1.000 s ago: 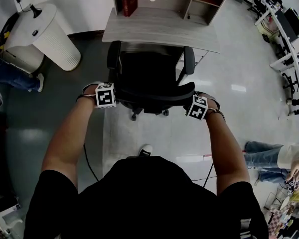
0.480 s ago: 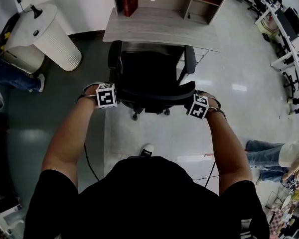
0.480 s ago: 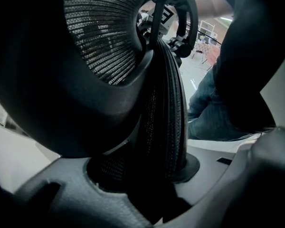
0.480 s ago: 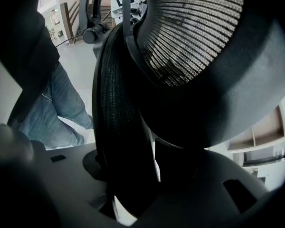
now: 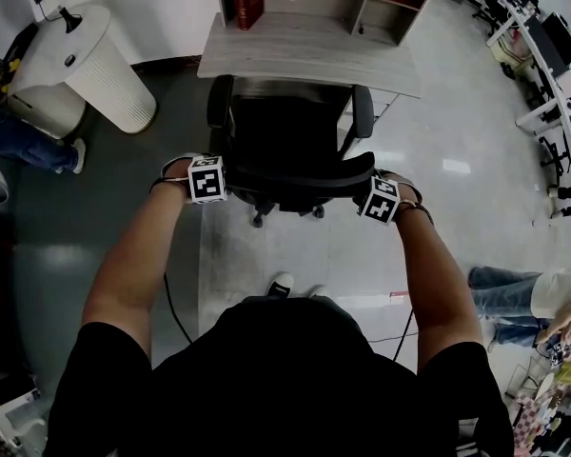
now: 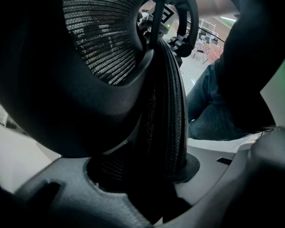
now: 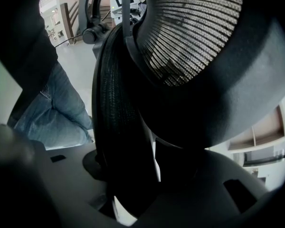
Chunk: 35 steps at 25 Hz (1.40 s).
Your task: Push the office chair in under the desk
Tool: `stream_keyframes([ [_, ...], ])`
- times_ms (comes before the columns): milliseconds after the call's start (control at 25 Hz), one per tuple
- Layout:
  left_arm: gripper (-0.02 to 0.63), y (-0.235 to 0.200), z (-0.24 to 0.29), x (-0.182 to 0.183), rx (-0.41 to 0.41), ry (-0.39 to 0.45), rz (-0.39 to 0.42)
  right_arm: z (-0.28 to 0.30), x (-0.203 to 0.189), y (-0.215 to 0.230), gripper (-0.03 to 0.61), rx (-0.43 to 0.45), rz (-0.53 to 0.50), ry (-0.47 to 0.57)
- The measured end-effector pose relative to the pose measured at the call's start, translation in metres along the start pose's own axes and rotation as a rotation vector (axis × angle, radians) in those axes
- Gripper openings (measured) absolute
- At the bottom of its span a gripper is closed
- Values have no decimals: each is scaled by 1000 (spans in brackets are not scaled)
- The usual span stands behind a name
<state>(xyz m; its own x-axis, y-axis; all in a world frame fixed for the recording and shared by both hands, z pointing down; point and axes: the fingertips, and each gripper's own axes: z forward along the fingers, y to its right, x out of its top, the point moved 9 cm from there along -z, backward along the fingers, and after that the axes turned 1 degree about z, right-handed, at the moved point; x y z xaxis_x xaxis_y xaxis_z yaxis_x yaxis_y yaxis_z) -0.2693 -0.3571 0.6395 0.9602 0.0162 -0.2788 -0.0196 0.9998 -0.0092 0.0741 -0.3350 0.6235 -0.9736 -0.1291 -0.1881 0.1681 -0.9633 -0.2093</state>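
Note:
A black mesh office chair (image 5: pixel 285 136) stands in front of the grey wooden desk (image 5: pixel 305 60), its seat front under the desk's edge. In the head view my left gripper (image 5: pixel 228 176) clamps the left edge of the backrest (image 5: pixel 295 181) and my right gripper (image 5: pixel 361 188) sits on its right edge. The left gripper view shows my left gripper (image 6: pixel 164 175) shut on the mesh rim (image 6: pixel 166 103). In the right gripper view the jaws of my right gripper (image 7: pixel 128 175) are opening, with the rim (image 7: pixel 114 103) still between them and touching the pad.
A white ribbed cylinder (image 5: pixel 95 65) stands left of the desk. A red book (image 5: pixel 247 5) sits in the desk's shelf. People in jeans stand at the left (image 5: pixel 19 146) and right (image 5: pixel 514 293). More desks (image 5: pixel 552 65) line the right side. A cable (image 5: pixel 171 312) trails on the floor.
The chair and both grippers have crept slightly forward toward the desk. The person's foot has stepped forward beneath.

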Motion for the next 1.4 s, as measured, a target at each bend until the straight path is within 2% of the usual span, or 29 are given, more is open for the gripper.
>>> stream_keyframes([
  [600,201,-1,0,-1,-2,-2,4,0,-1,0,213,-4,0,11],
  [800,237,-3,0,0,-3,-40,4,0,0,0,221,-16,0,10],
  [1240,267,4,-14,-32,65,-38,-67,-26,2,-8,225,-74,38,35],
  [1400,268,11,-27,-34,112,-22,-43,-43,1,-11,209,-101,84,73],
])
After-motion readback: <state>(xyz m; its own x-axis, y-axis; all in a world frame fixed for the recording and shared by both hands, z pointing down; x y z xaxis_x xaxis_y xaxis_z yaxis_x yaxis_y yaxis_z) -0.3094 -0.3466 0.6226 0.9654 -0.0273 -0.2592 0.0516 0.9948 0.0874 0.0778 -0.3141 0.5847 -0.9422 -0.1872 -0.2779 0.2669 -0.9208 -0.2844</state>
